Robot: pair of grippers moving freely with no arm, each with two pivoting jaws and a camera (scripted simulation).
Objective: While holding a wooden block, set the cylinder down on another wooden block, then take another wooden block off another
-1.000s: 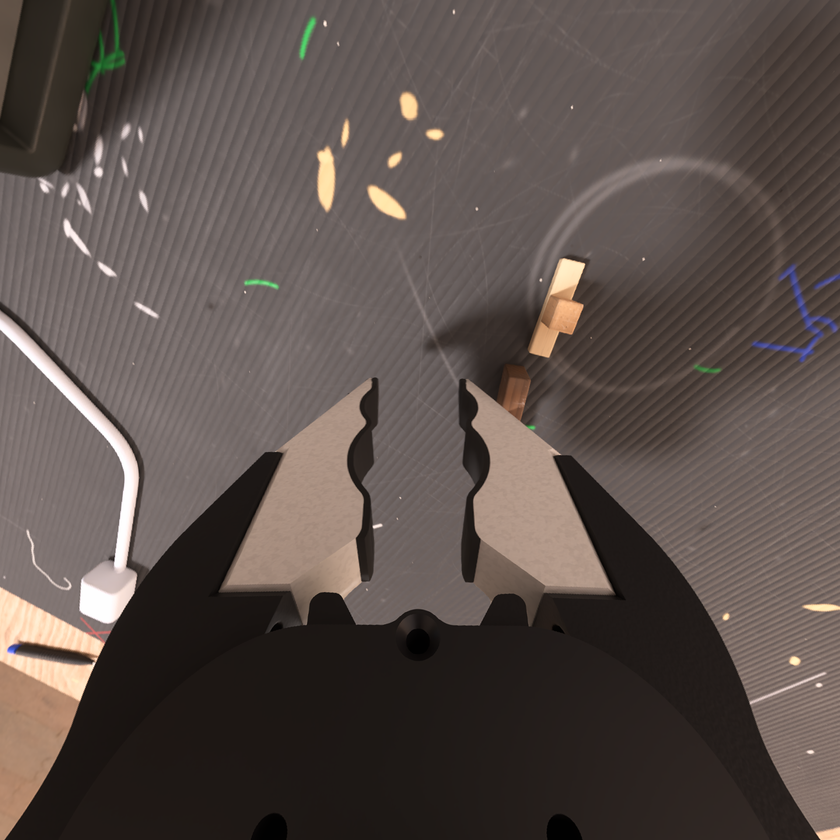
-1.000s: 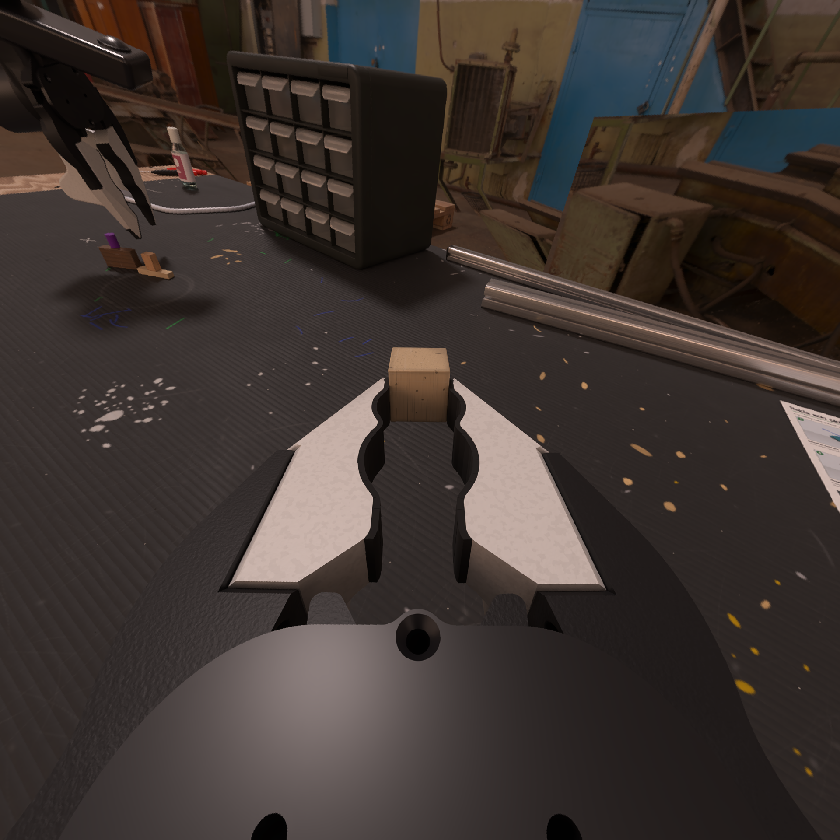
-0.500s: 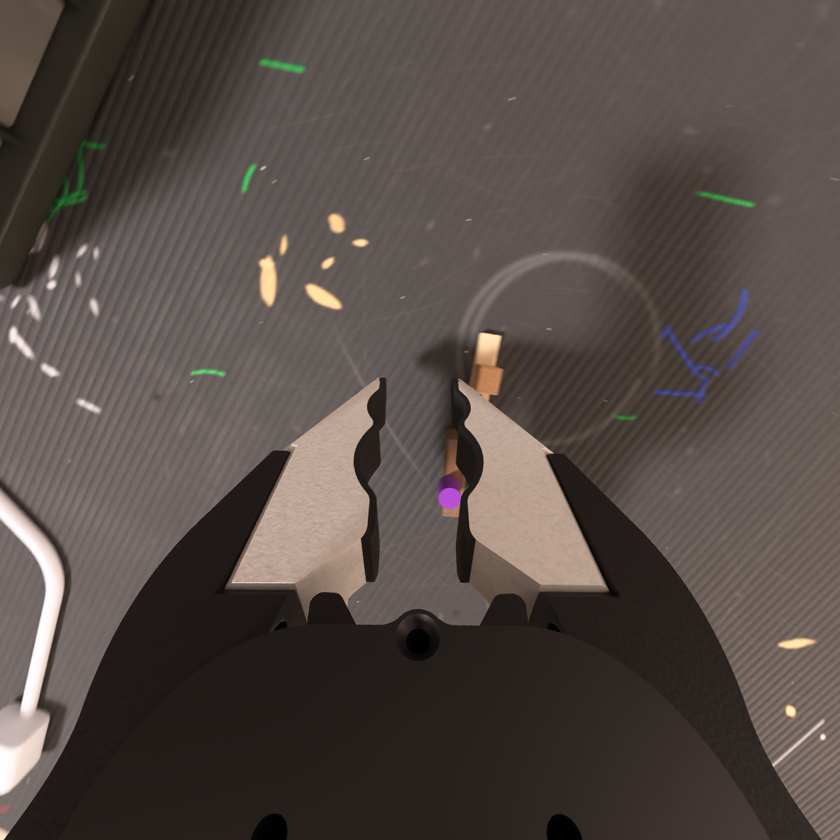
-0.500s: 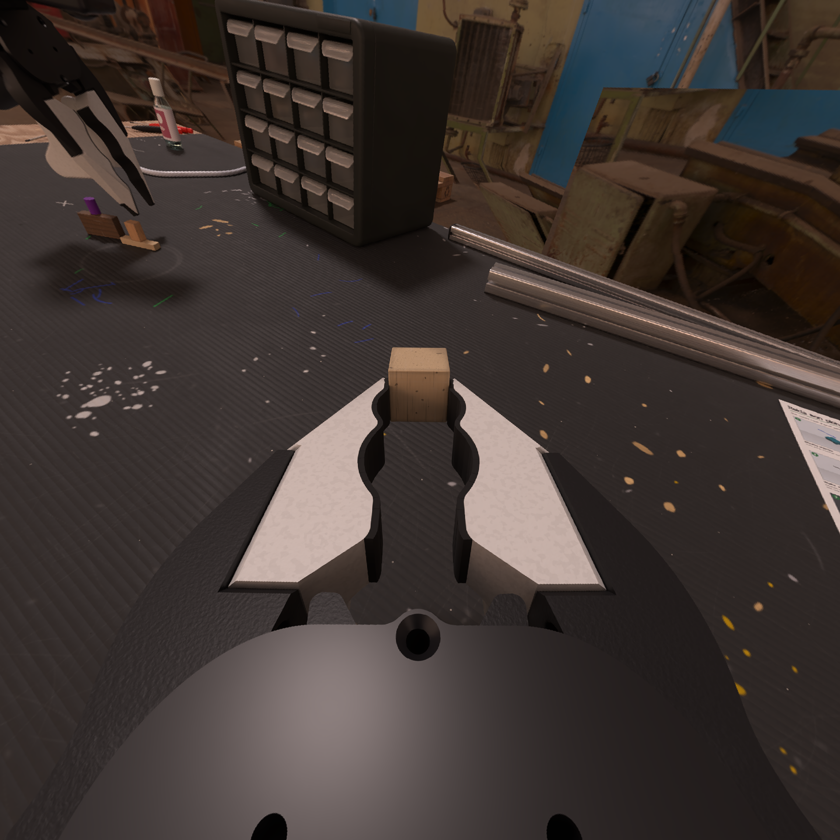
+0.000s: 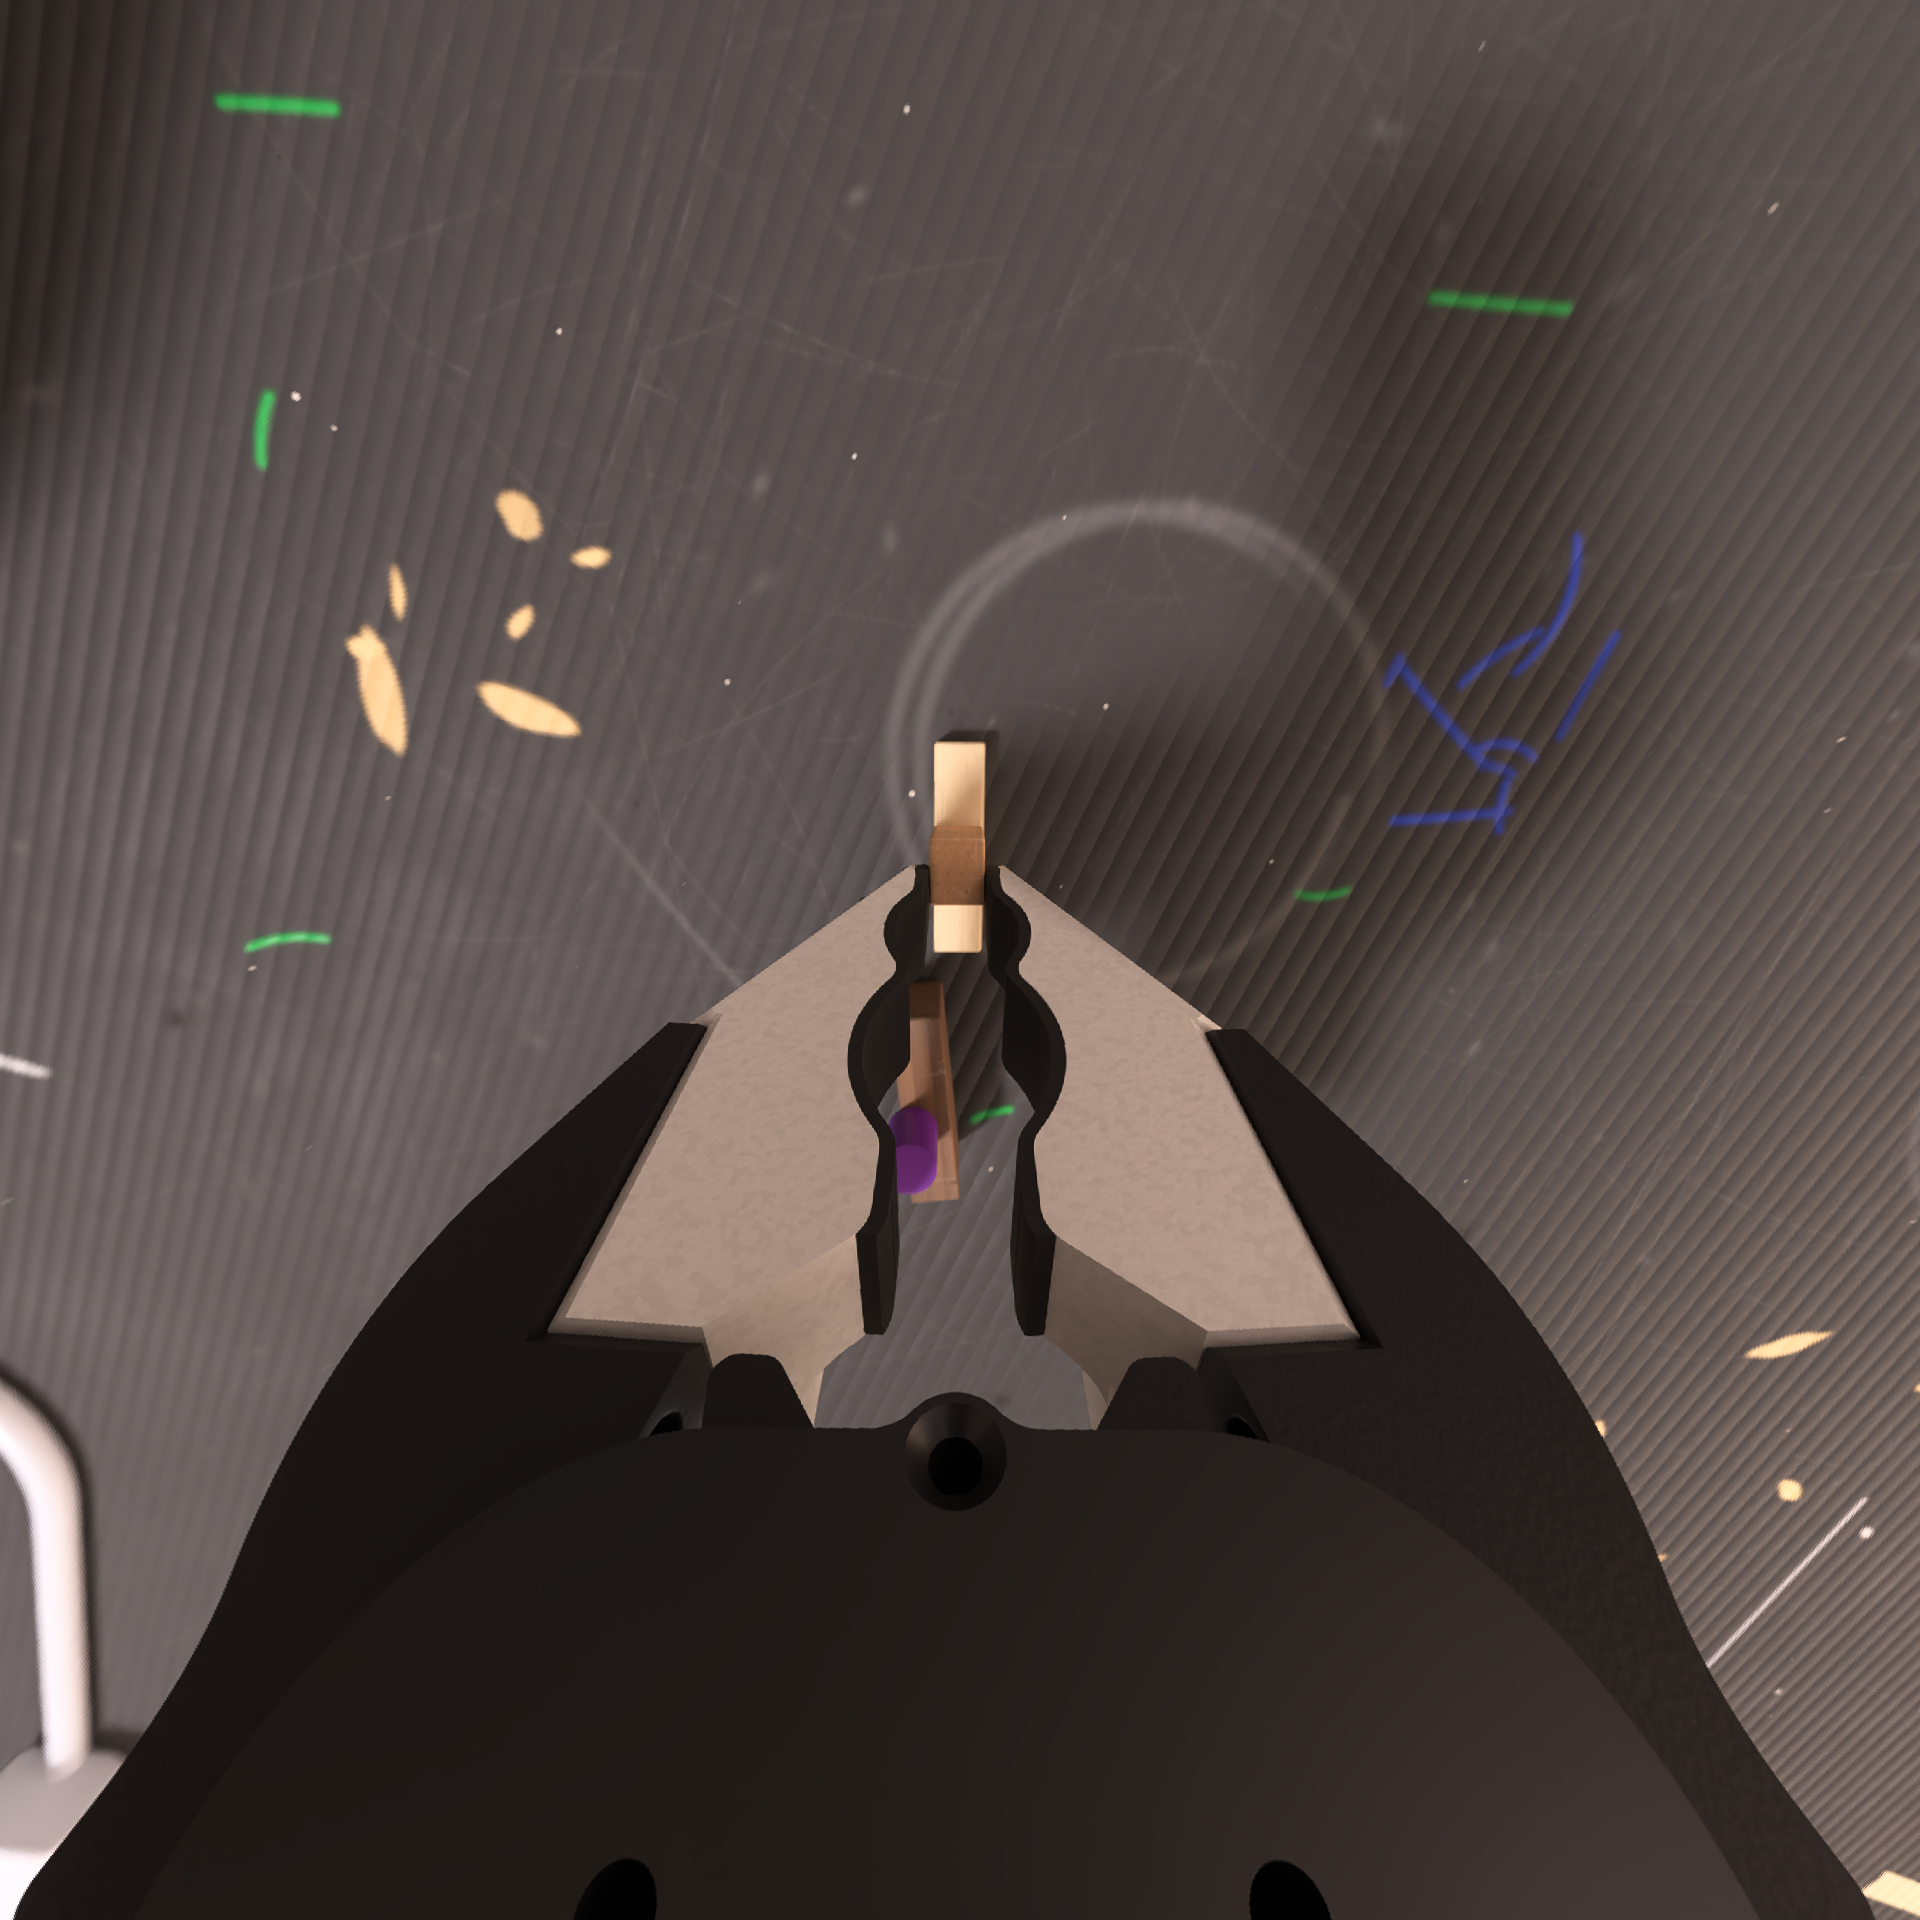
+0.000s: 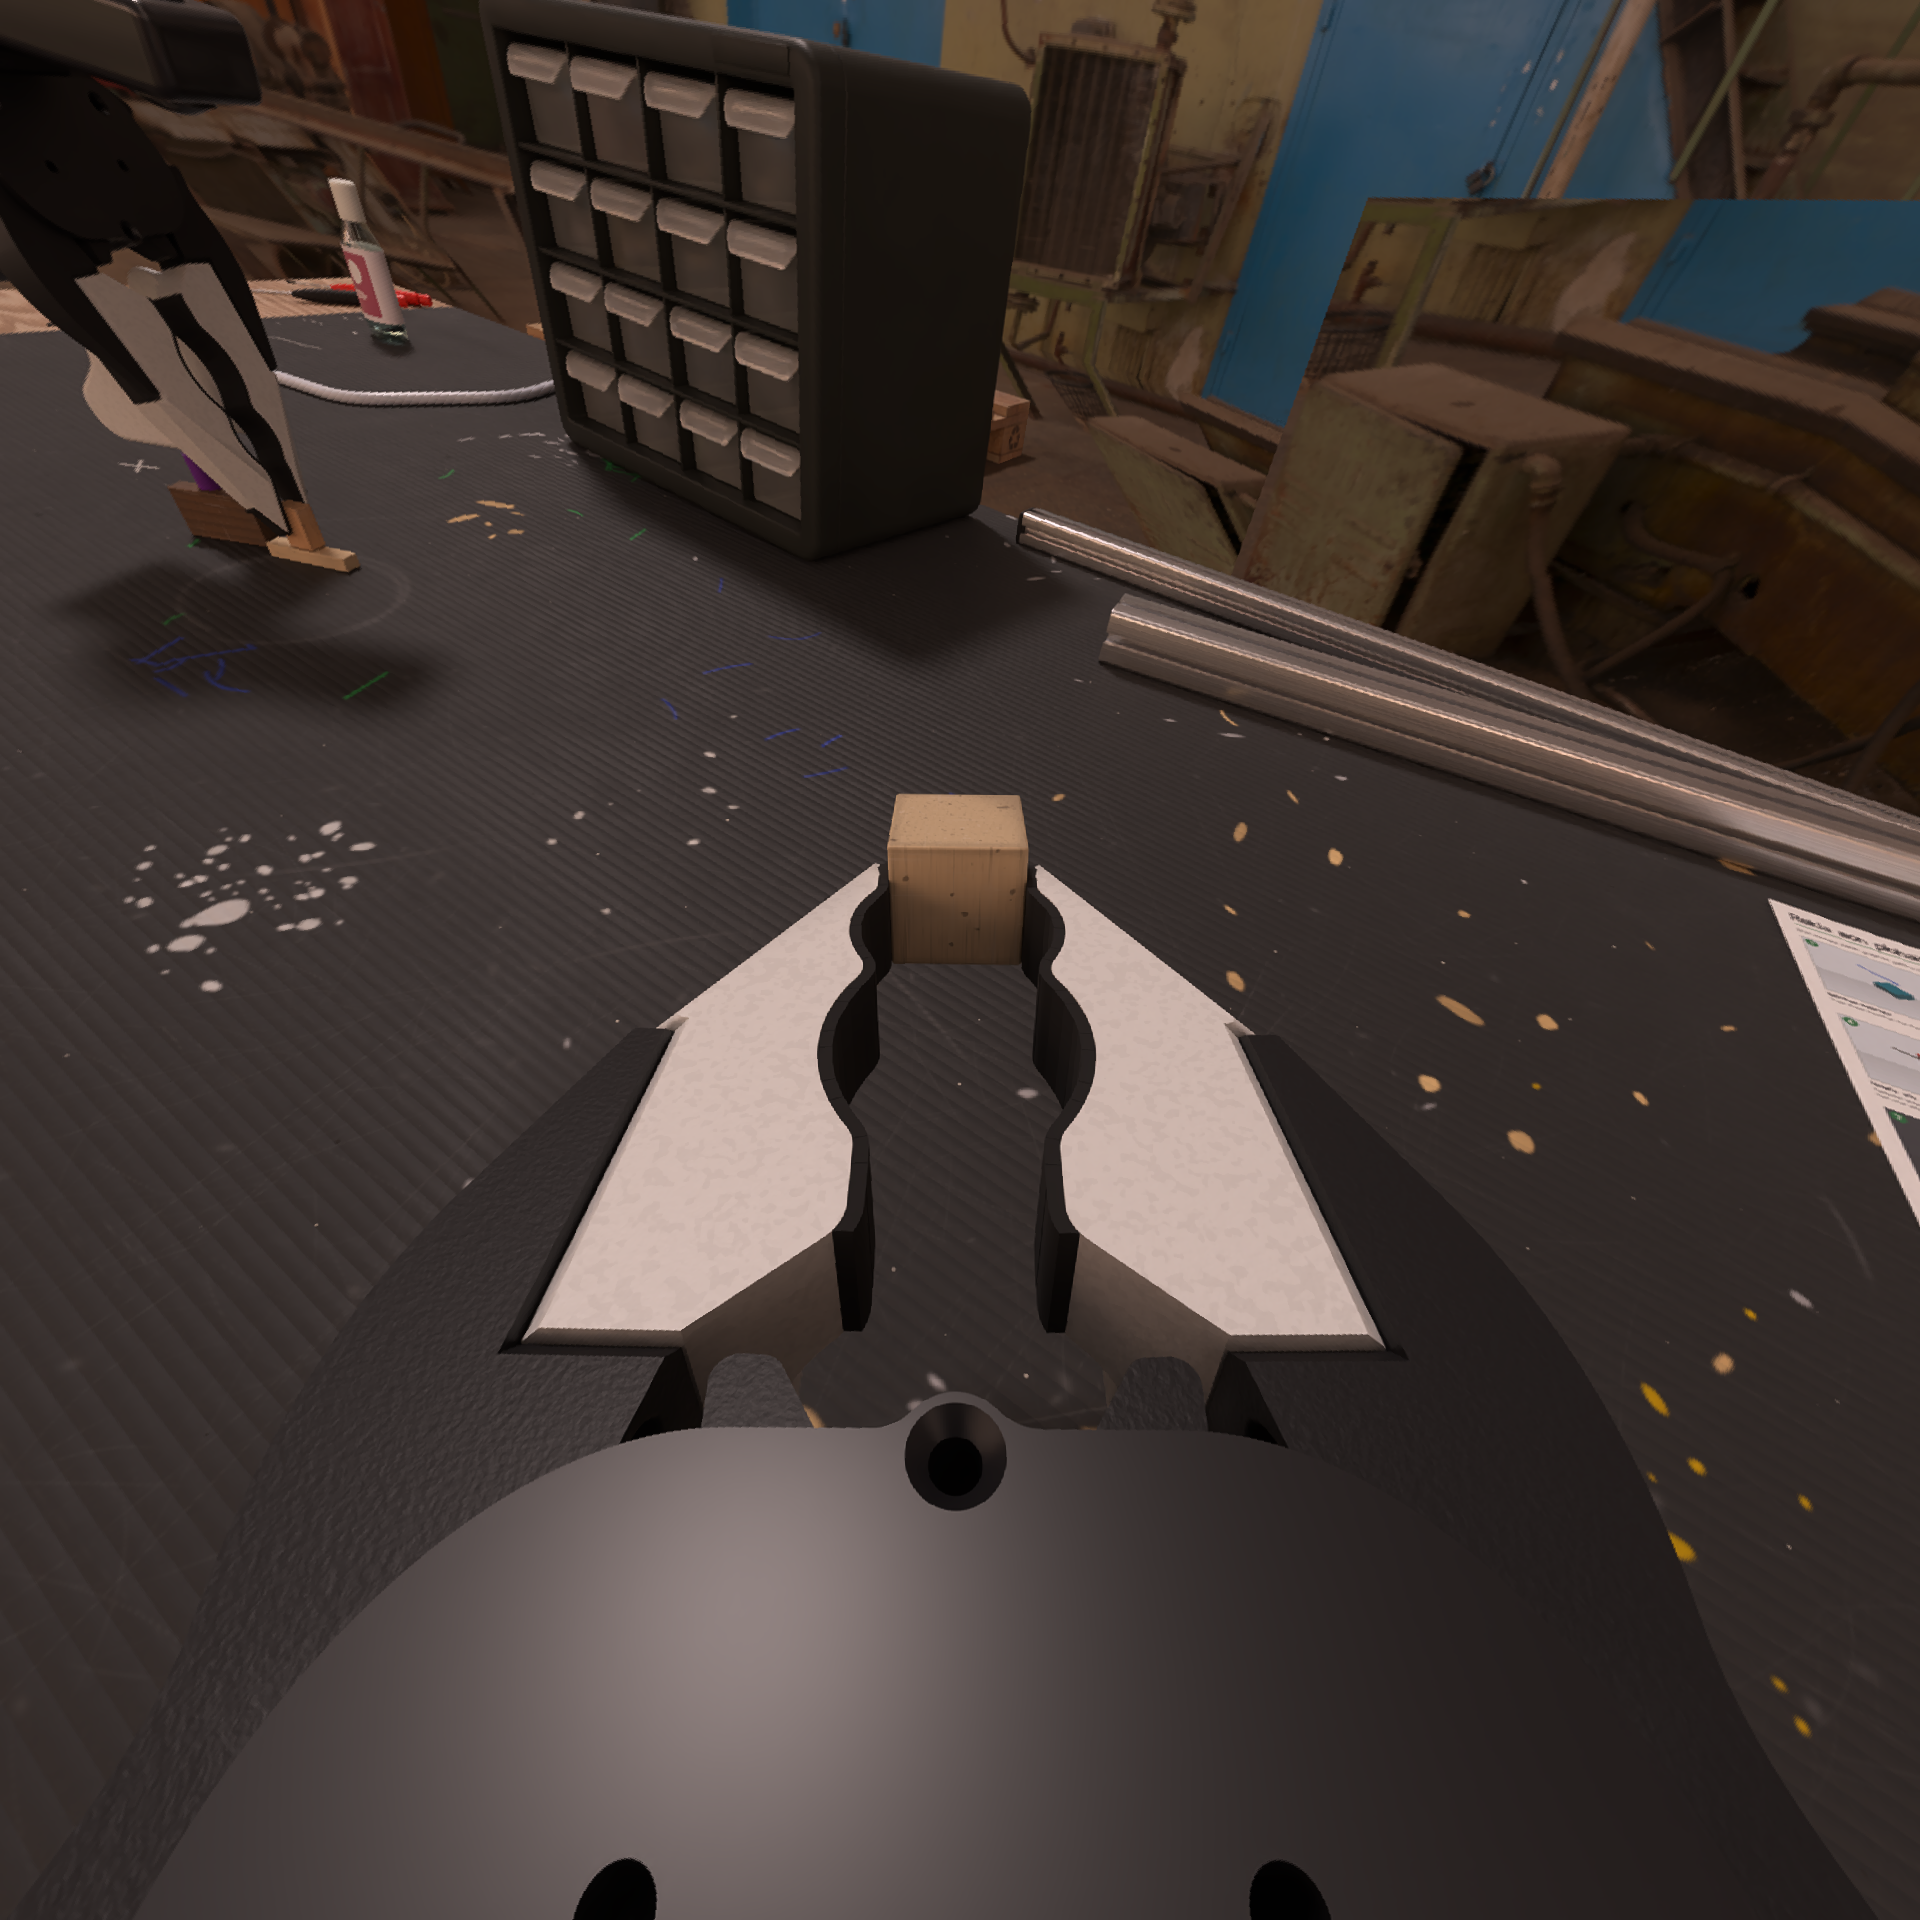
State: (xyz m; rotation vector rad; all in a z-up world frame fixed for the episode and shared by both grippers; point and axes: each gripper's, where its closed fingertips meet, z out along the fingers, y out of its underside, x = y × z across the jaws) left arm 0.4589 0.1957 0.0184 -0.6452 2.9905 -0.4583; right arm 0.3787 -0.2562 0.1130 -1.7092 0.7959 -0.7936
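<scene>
Right gripper (image 6: 956, 914) is clamped on a pale wooden cube (image 6: 958, 878) at its fingertips, held clear above the dark mat (image 6: 520, 935); I judge this is the block to be kept in hand throughout. The purple cylinder (image 5: 915, 1148) already stands on the dark brown block (image 5: 928, 1081), so that step reads as done. Left gripper (image 5: 956, 894) points down with its jaws parted, straddling the small tan block (image 5: 957, 868) that sits on the pale flat plank (image 5: 958, 779). I cannot tell whether the fingertips touch it yet. Closing and lifting looks next.
</scene>
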